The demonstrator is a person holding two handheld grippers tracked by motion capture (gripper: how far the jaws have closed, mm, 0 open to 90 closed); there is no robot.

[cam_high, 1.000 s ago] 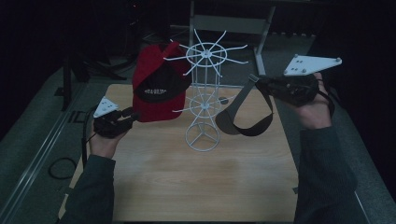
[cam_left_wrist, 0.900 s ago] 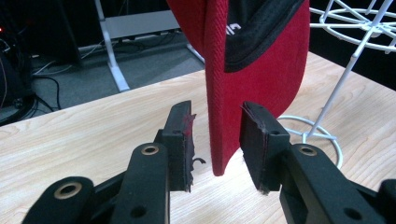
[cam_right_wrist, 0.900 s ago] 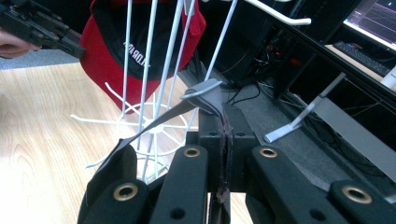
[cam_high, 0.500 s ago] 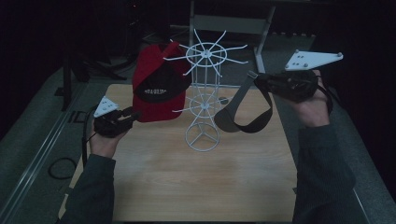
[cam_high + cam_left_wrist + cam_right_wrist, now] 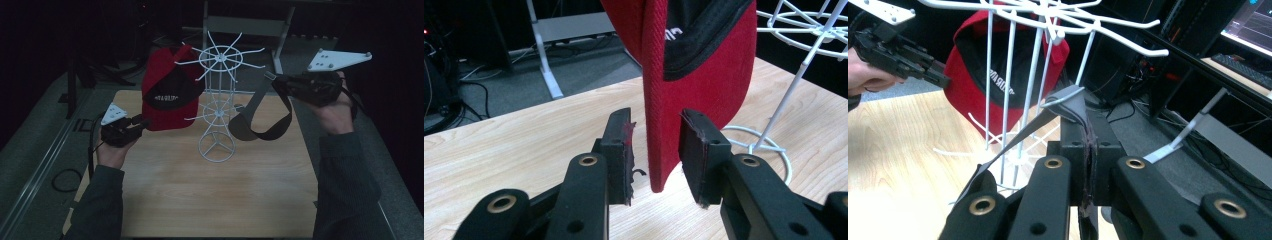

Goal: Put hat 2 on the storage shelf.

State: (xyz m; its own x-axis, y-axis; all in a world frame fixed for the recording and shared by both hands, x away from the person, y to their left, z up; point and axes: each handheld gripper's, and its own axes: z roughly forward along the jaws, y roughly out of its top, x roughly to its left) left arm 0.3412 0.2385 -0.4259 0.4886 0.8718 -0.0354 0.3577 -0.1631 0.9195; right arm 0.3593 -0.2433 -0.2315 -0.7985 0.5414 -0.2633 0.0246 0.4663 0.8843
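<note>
A red and black cap (image 5: 167, 95) hangs from an upper left hook of the white wire rack (image 5: 218, 100) in the middle of the wooden table (image 5: 200, 200). My left gripper (image 5: 142, 122) is at the cap's lower edge. In the left gripper view its jaws (image 5: 656, 122) straddle the red brim (image 5: 709, 75). They have just closed a little, and a gap still shows beside each pad. My right gripper (image 5: 275, 82) is raised right of the rack, shut on the strap of a grey cap (image 5: 242, 125) that dangles beside the rack. The strap (image 5: 1068, 102) is pinched between the closed jaws (image 5: 1088, 130).
The rack's (image 5: 1008, 75) hooks spread out at two levels, and its ring base (image 5: 744, 131) stands on the table. Bare wood lies in front of the rack. Dark floor, a grey desk frame (image 5: 245, 25) and cables surround the table.
</note>
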